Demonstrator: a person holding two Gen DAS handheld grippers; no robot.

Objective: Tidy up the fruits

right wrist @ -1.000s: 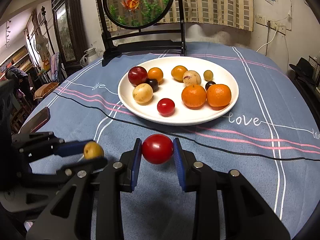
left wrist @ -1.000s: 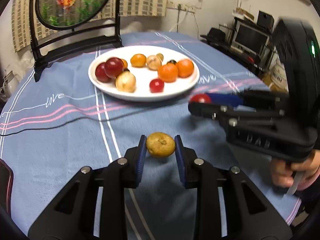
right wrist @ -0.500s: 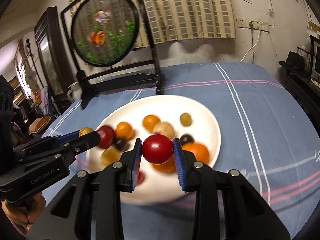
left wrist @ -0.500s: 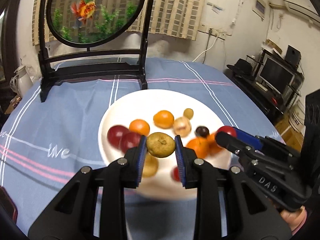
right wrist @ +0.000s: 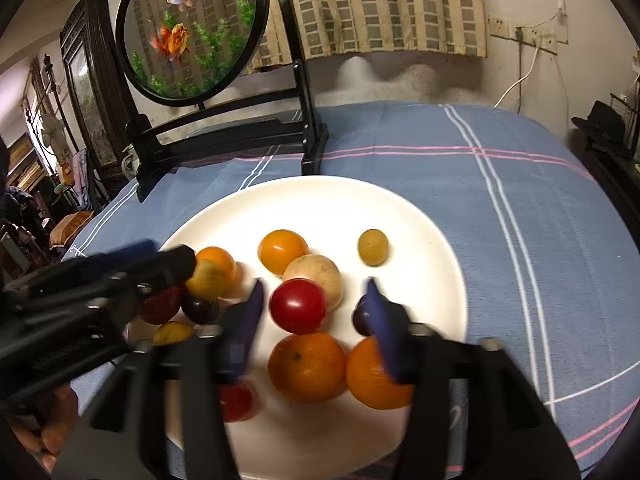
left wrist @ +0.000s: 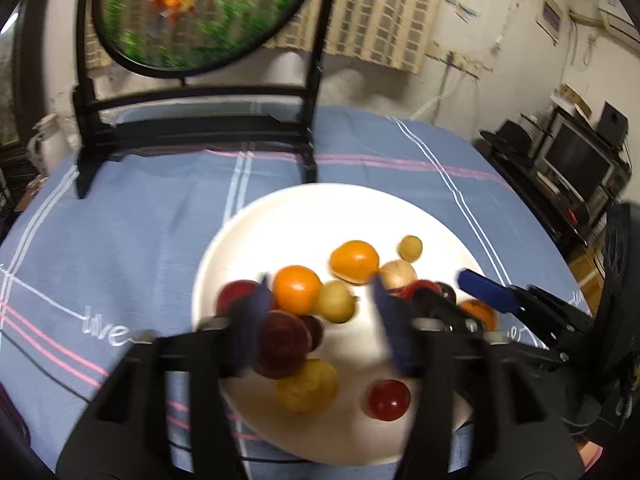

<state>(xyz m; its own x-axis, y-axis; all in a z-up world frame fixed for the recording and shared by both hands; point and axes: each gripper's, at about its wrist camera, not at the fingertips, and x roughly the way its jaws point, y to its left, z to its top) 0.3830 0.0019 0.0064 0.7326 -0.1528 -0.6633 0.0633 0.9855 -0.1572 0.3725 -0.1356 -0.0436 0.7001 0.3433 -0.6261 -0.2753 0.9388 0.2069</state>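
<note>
Left claw [left wrist: 320, 316] spread over white plate [left wrist: 304, 216], yellow fruit [left wrist: 337, 301] between fingers, right claw [right wrist: 316, 316] spread, red fruit [right wrist: 297, 306] loose on plate

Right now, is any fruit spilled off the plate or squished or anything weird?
Nothing stands out. All the fruit in view sits on the white plate, none on the blue cloth, and none looks squashed. Both claws are open above the plate: the left claw around a yellow fruit, the right claw around a red one.
</note>
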